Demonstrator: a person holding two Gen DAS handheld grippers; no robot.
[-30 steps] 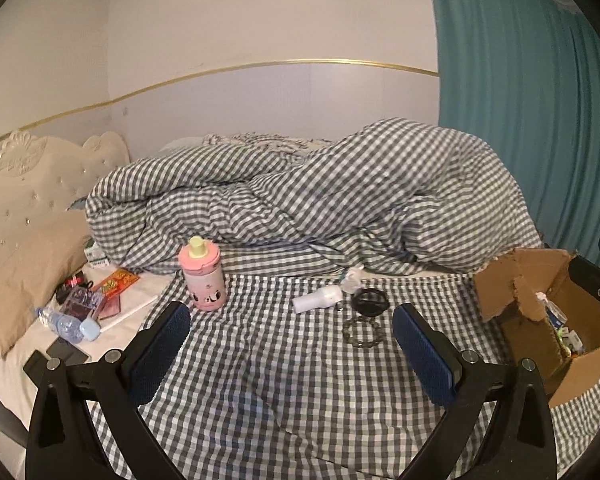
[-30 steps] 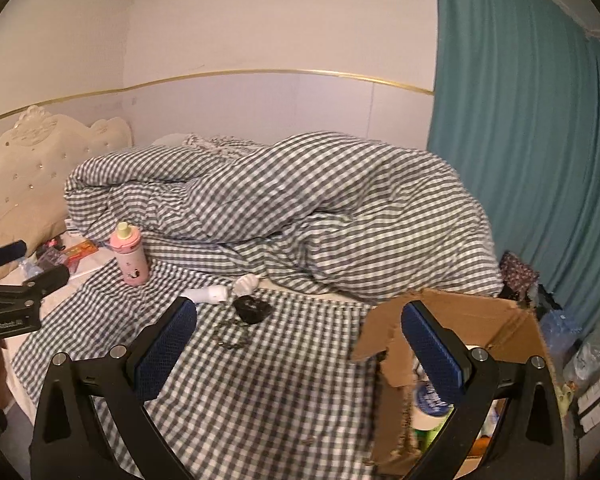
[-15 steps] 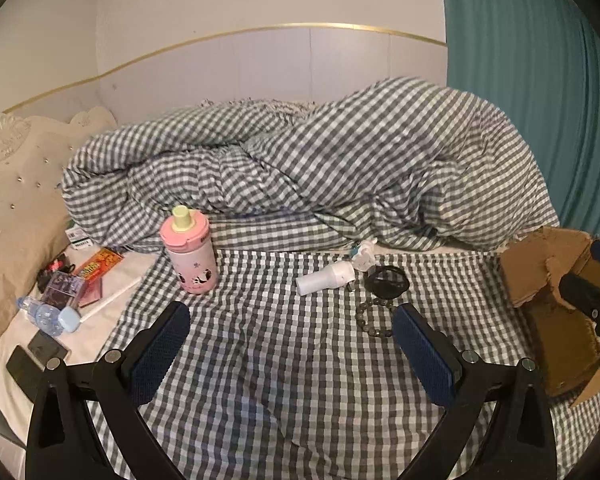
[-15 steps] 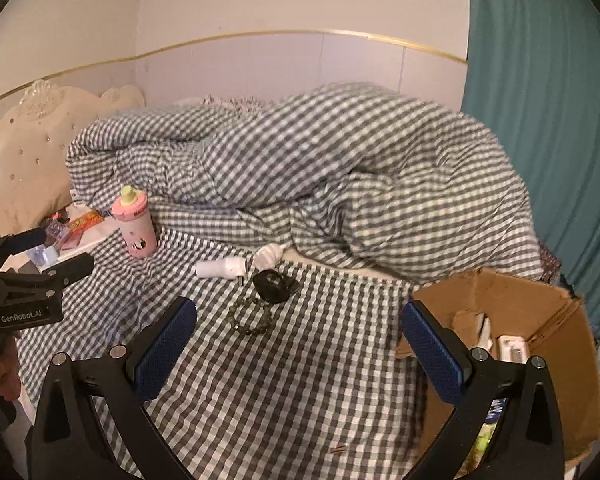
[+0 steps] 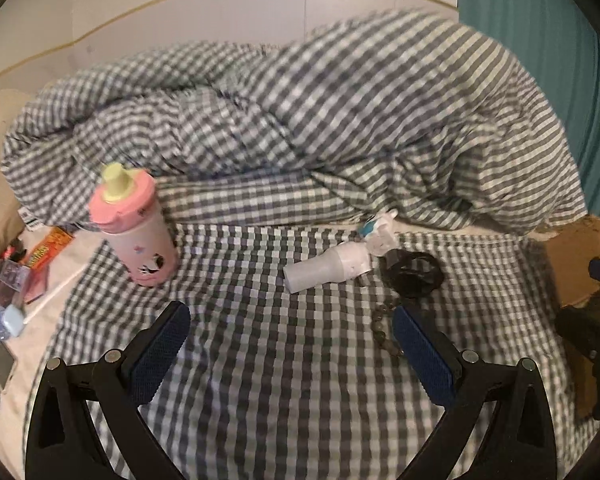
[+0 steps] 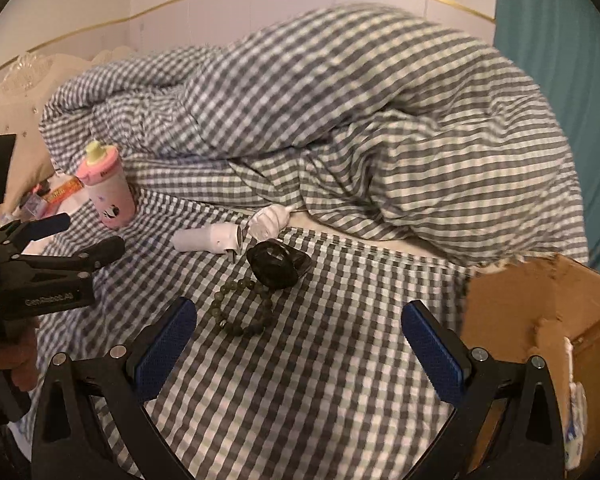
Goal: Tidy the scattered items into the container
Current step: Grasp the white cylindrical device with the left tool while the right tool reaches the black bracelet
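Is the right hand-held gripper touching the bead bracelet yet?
Apart. The right wrist view shows the right hand-held gripper open, checked sheet visible between its left pad and the bead bracelet.

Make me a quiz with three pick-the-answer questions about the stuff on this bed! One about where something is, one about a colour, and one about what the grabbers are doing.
1. Where is the bead bracelet?
A. in the box
B. on the checked sheet, just in front of the black item
C. on top of the pink cup

2. What colour is the cup's spout?
A. yellow-green
B. red
C. black

3. How are the two grippers?
A. both shut on the cup
B. one holds the bracelet
C. both open and empty

Answers:
1 B, it lies flat on the sheet by the black item.
2 A, pale yellow-green above the pink lid.
3 C, the left gripper and right gripper each show spread fingers with nothing between.
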